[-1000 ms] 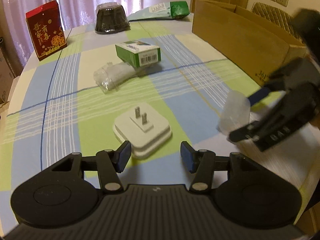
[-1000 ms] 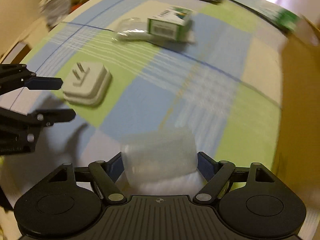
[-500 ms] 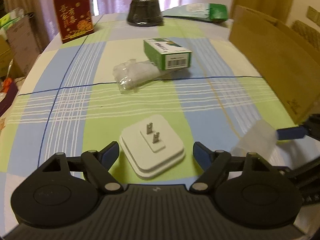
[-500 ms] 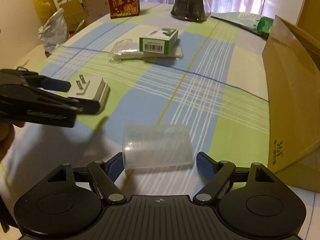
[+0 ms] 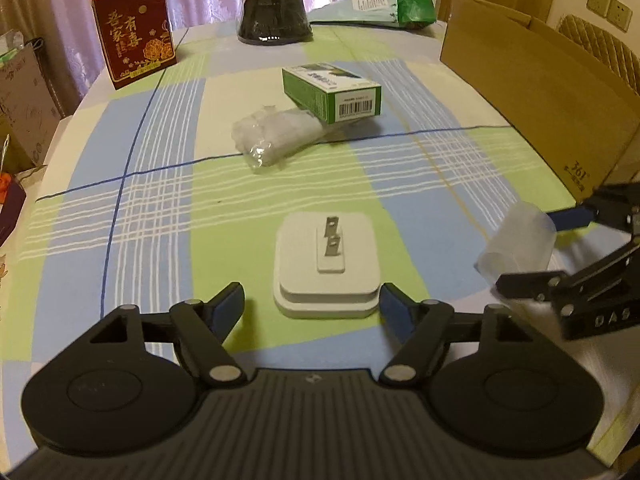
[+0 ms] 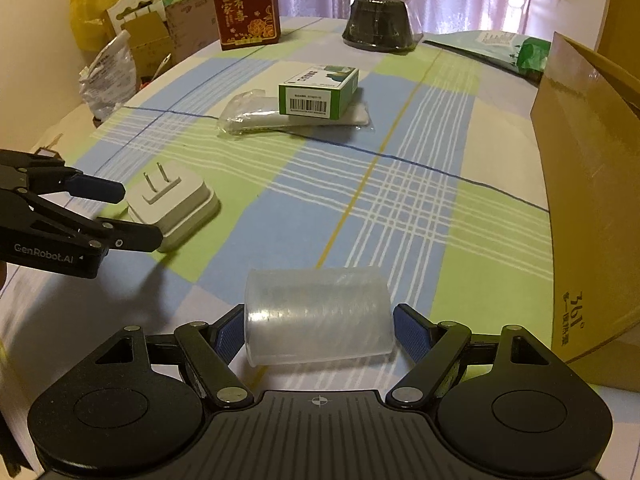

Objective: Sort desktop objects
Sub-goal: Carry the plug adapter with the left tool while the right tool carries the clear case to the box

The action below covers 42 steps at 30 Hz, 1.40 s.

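Note:
A white plug adapter (image 5: 352,248) lies prongs-up on the checked tablecloth. My left gripper (image 5: 312,306) is open, one finger on each side of the adapter's near edge, not touching it. A translucent plastic cup (image 6: 320,308) lies on its side between the fingers of my right gripper (image 6: 318,328), which is open; a thin gap shows at the right pad. The left wrist view has the cup (image 5: 516,244) and right gripper (image 5: 532,248) at its right edge. The right wrist view has the left gripper (image 6: 136,216) beside the adapter (image 6: 180,204).
A green box (image 5: 332,88) rests on a clear plastic packet (image 5: 276,136) mid-table. An open cardboard box (image 5: 540,92) stands along the right side. At the far end are a red box (image 5: 132,28), a black bowl (image 5: 274,16) and a green pouch (image 5: 376,6).
My left gripper has opened a little wider and come square onto the adapter, which now sits centred between its fingers. The right gripper has stayed around the cup.

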Motion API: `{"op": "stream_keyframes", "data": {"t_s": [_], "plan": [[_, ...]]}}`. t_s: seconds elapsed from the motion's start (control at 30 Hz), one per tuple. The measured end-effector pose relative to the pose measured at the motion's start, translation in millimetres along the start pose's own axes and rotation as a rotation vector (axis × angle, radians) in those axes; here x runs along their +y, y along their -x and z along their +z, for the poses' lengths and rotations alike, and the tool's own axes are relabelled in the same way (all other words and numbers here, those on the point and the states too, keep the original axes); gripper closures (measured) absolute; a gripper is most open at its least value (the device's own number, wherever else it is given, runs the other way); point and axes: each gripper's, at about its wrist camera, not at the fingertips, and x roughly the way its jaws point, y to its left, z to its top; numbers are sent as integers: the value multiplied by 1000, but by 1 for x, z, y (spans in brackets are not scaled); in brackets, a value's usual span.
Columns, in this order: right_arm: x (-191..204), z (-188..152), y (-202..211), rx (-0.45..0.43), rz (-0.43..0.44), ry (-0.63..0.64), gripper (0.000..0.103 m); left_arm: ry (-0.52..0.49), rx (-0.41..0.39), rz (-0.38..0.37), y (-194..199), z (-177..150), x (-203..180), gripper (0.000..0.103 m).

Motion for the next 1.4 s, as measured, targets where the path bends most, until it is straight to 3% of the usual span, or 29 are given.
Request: {"op": "stream_keyframes", "data": {"t_s": [0.23, 0.33, 0.47, 0.97, 1.4], "plan": [[1, -2, -1, 8, -15, -1, 23, -3, -3, 23, -13, 8, -12, 33], [-1, -3, 1, 7, -22, -13, 31, 15, 15, 40, -20, 10, -11, 42], [-5, -2, 8, 8, -31, -53, 32, 12, 23, 32, -17, 6, -11, 43], [1, -6, 74, -59, -68, -123, 32, 22, 12, 8, 53, -20, -29, 43], [-21, -13, 146, -125, -170, -244, 32, -51, -69, -47, 110, 0, -83, 43]]}}
